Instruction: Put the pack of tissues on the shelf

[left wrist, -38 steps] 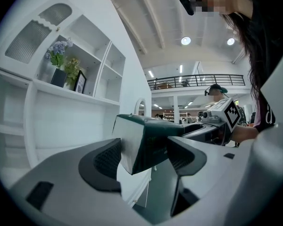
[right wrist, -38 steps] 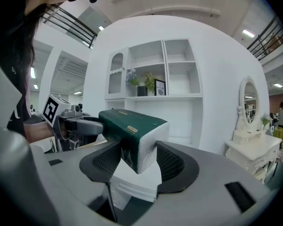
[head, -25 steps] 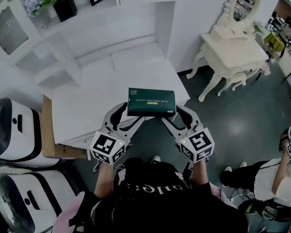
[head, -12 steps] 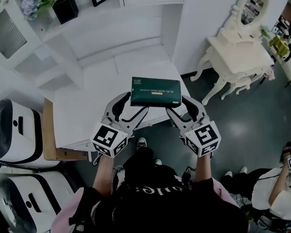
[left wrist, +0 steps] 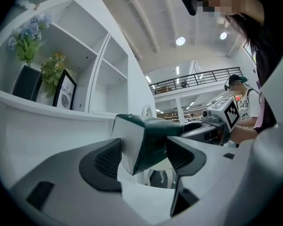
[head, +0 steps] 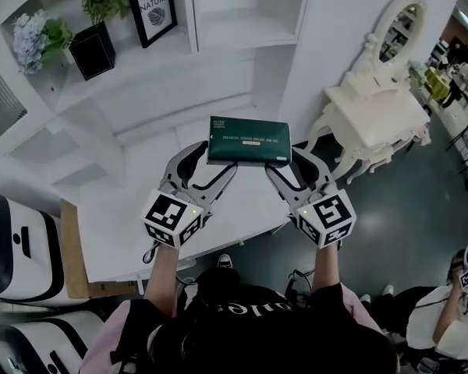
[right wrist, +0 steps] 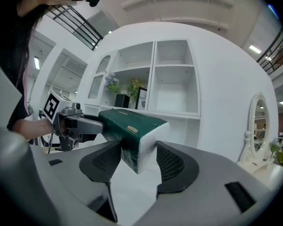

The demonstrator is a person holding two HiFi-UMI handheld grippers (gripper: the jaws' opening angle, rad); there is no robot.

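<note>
A dark green pack of tissues (head: 249, 140) is held up in the air between both grippers, over the white counter (head: 140, 209) in front of the white shelf unit (head: 218, 45). My left gripper (head: 208, 164) is shut on the pack's left end; that end (left wrist: 144, 142) sits between the jaws in the left gripper view. My right gripper (head: 287, 167) is shut on the right end, seen as a green and white corner (right wrist: 134, 140) in the right gripper view. An open shelf compartment (head: 246, 22) lies just beyond the pack.
On the shelf's left part stand a black pot with a plant (head: 92, 45), blue flowers (head: 30, 37) and a framed picture (head: 152, 6). A white dressing table with an oval mirror (head: 382, 107) stands to the right. White machines (head: 19, 240) sit at the left. Another person (head: 460, 302) is at the lower right.
Both grippers have carried the pack up and forward, from over the counter's front edge toward the shelf. The shelf unit now fills more of the head view.
</note>
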